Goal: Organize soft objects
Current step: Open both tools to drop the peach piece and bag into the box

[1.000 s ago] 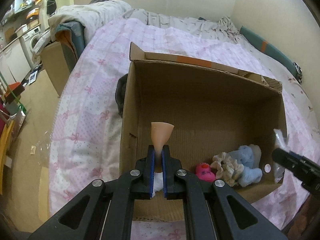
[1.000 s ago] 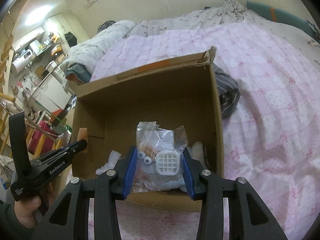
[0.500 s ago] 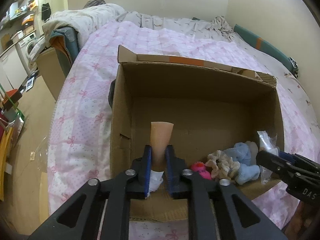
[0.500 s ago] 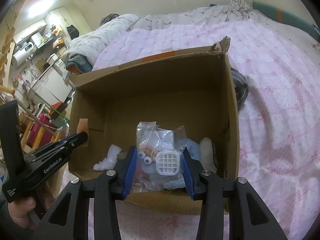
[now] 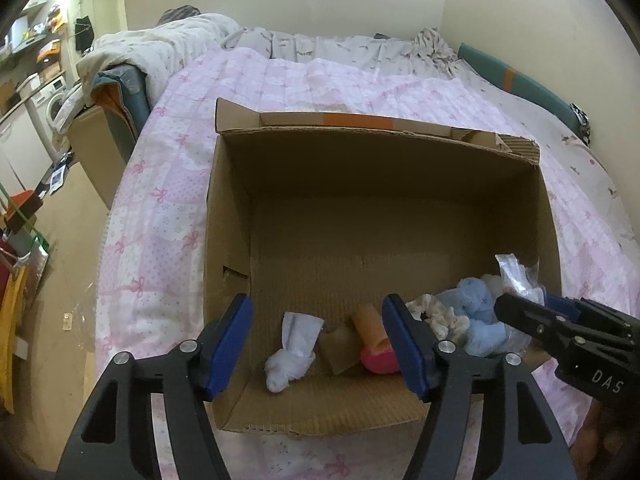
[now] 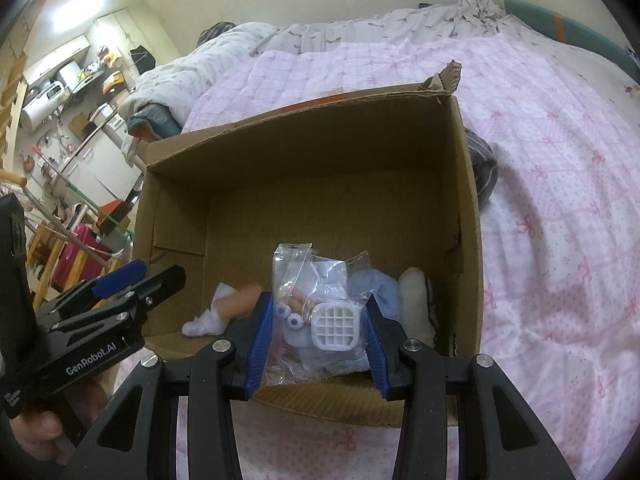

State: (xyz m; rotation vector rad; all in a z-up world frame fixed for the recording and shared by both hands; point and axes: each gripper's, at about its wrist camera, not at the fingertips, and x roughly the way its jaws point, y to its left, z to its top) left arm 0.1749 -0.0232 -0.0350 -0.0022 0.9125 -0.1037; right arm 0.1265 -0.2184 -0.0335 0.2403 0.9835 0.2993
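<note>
A cardboard box [image 5: 376,168] stands open on the pink bed. My left gripper [image 5: 324,344] is open over its near left corner. A peach and white sock [image 5: 294,346] lies on the box floor below it, next to a pink toy [image 5: 380,360], a cream scrunchie [image 5: 436,314] and a light blue plush [image 5: 476,312]. My right gripper [image 6: 320,332] is shut on a clear plastic bag [image 6: 316,308] holding a white grid piece, just above the box's near right part [image 6: 468,240]. The sock [image 6: 224,312] also shows in the right wrist view.
The box sits near the bed's foot edge on a pink quilt [image 5: 168,184]. A dark striped cloth [image 6: 482,168] lies by the box's right wall. Rumpled bedding [image 5: 360,48] is at the far end. Floor and kitchen clutter [image 6: 72,128] lie to the left.
My left gripper opened and let go of the peach and white sock, which dropped onto the box floor. My right gripper came closer over the box with the bag.
</note>
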